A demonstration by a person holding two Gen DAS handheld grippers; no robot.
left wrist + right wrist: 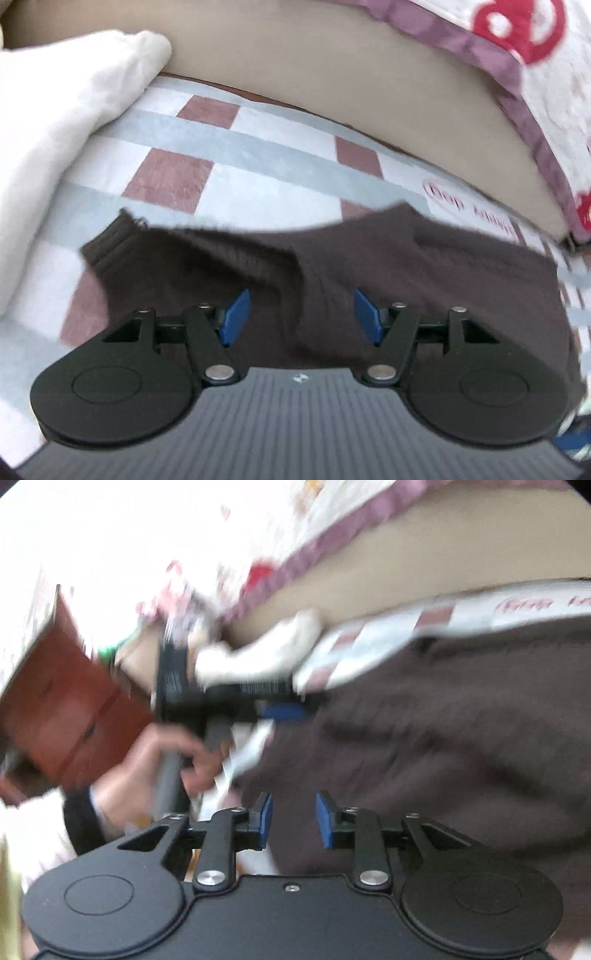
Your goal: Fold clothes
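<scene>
- Brown knit garment (332, 266) lies on the checked bedsheet (192, 147), long axis running side to side across the L view.
- L gripper (300, 317): spread wide, empty, right over the garment's near edge — looks the nearer tool.
- R gripper (293, 821): parted, nothing between the pads; garment sits ahead and to its right. View's blurred.
- White cloth (66, 122) at the far left, apart from it.

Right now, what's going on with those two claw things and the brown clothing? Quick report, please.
Left gripper open, right gripper open, neither holding cloth. Brown knit garment rumpled on checked sheet. White cloth bunched beside it.
</scene>
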